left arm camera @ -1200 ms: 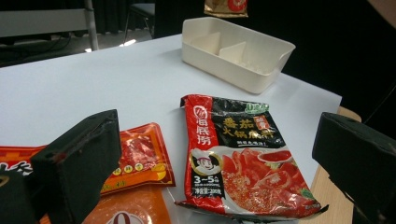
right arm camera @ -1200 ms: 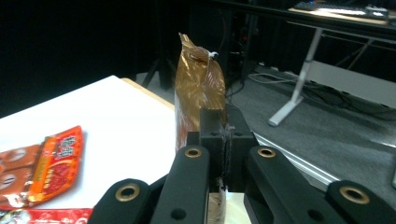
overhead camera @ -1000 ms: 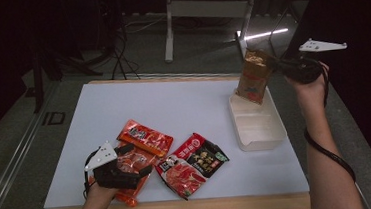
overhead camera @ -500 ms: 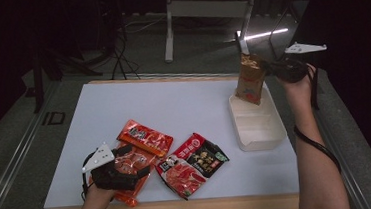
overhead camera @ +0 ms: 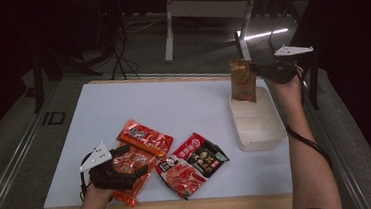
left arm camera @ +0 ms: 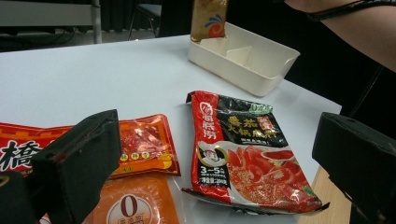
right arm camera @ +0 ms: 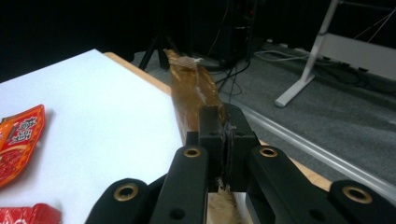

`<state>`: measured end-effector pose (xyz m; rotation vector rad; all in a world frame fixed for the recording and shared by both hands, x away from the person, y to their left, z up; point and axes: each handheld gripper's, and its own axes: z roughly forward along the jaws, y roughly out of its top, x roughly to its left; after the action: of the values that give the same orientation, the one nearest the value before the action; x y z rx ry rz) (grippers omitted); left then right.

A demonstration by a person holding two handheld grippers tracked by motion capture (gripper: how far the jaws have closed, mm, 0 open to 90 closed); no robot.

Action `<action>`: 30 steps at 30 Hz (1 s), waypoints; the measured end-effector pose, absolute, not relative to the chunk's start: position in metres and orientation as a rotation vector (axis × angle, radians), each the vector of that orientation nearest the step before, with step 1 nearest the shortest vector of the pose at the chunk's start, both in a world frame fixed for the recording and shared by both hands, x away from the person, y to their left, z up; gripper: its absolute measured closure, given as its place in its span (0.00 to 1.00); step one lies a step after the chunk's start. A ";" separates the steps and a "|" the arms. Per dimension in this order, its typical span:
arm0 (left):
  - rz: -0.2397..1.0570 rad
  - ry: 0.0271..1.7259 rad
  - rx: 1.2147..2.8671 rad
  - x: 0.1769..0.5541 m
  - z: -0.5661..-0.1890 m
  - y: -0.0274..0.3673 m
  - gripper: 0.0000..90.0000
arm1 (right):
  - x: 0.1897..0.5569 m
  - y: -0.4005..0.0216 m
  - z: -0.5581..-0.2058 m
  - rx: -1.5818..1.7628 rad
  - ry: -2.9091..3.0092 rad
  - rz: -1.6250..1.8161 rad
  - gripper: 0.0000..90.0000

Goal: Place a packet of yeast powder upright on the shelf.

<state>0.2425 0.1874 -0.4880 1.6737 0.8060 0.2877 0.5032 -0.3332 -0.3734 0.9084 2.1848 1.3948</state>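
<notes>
- Hanging upright from the right gripper (overhead camera: 257, 74), a brown sauce packet (overhead camera: 243, 80) has its lower edge at the far end of the white divided tray (overhead camera: 271, 138); whether it touches the tray floor cannot be told.
- In the right gripper view the jaws are pressed together on the packet's edge, the brown foil rising beyond them.
- The tray sits at the right side of the white tabletop (overhead camera: 173, 105), its compartments bare in the high view.
- The left gripper (overhead camera: 128, 173) rests low at the near left of the tabletop, over an orange packet (overhead camera: 128, 161); its jaws stand wide apart with nothing clamped.
- Just beyond the orange packet lies a red packet (overhead camera: 145, 137), overlapping it.
- A red-and-black hotpot packet (left arm camera: 243, 149) lies flat beside them, between the left gripper and the tray, well apart from the tray.
</notes>
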 end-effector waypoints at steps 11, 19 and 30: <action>0.289 0.809 1.678 0.243 -0.489 0.187 0.02 | 0.505 -0.341 -0.389 0.976 2.205 1.441 0.97; 0.294 0.806 1.689 0.243 -0.491 0.187 0.02 | 0.507 -0.346 -0.412 1.085 2.197 1.396 0.96; 0.349 0.789 1.679 0.245 -0.490 0.189 0.02 | 0.498 -0.362 -0.410 1.171 2.083 1.375 0.80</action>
<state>0.2455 0.1893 -0.4897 1.6790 0.7888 0.3488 0.4975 -0.3616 -0.4096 1.1709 2.0828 1.3751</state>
